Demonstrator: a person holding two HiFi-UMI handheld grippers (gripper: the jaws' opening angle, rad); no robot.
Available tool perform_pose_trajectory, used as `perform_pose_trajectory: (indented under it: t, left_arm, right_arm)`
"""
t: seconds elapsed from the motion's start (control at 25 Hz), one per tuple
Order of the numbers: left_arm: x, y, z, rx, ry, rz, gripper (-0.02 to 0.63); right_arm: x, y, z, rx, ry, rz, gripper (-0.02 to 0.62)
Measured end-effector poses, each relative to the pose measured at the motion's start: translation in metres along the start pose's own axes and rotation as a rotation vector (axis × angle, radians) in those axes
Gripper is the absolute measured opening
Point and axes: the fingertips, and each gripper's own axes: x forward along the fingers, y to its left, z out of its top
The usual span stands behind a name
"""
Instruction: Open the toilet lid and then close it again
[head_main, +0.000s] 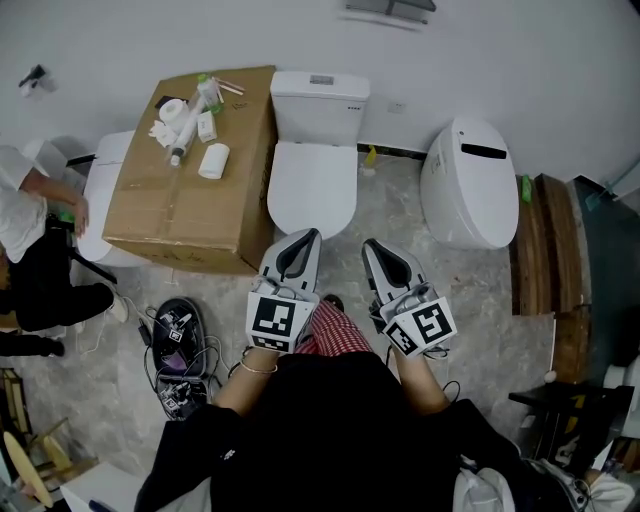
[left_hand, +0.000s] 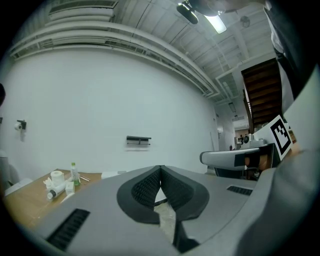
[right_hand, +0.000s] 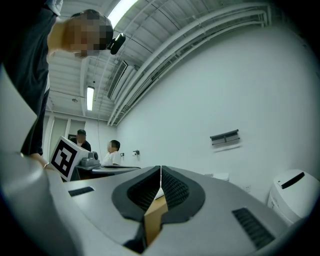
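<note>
A white toilet (head_main: 313, 160) stands against the back wall with its lid (head_main: 312, 187) down flat over the bowl. My left gripper (head_main: 302, 240) hovers just in front of the lid's front edge, shut with nothing in it. A little further right, over the floor, my right gripper (head_main: 377, 251) is also shut and empty. In the left gripper view the left gripper (left_hand: 160, 168) has its tips pressed together, with the wall beyond. The right gripper (right_hand: 160, 169) looks the same in its own view.
A large cardboard box (head_main: 190, 180) with rolls and bottles on top stands left of the toilet. A second white toilet (head_main: 468, 180) sits to the right, next to wooden boards (head_main: 555, 240). A person (head_main: 35, 250) crouches at far left. Cables and a black case (head_main: 180, 345) lie on the floor.
</note>
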Motion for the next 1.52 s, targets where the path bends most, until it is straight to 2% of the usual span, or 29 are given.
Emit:
perform_pose_trajectory:
  t: [0.36,0.72,1.12,1.52]
  left_arm:
    - [0.016,0.022,0.003,0.002,0.013,0.048,0.005]
    - [0.039,0.023,0.004,0.007,0.014,0.063,0.006]
    - [0.092,0.027,0.006,0.044,0.012,0.046,0.005]
    - [0.141,0.036,0.004,0.02,0.021,0.048,0.005]
  right_arm:
    - [0.026,-0.017,0.003,0.006,0.0,0.04,0.02]
    - [0.036,-0.045,0.0,0.015,0.013,0.056,0.02]
    - [0.054,-0.095,-0.003,0.029,-0.007,0.046,0.02]
    - [0.072,-0.138,-0.006,0.041,-0.003,0.044,0.02]
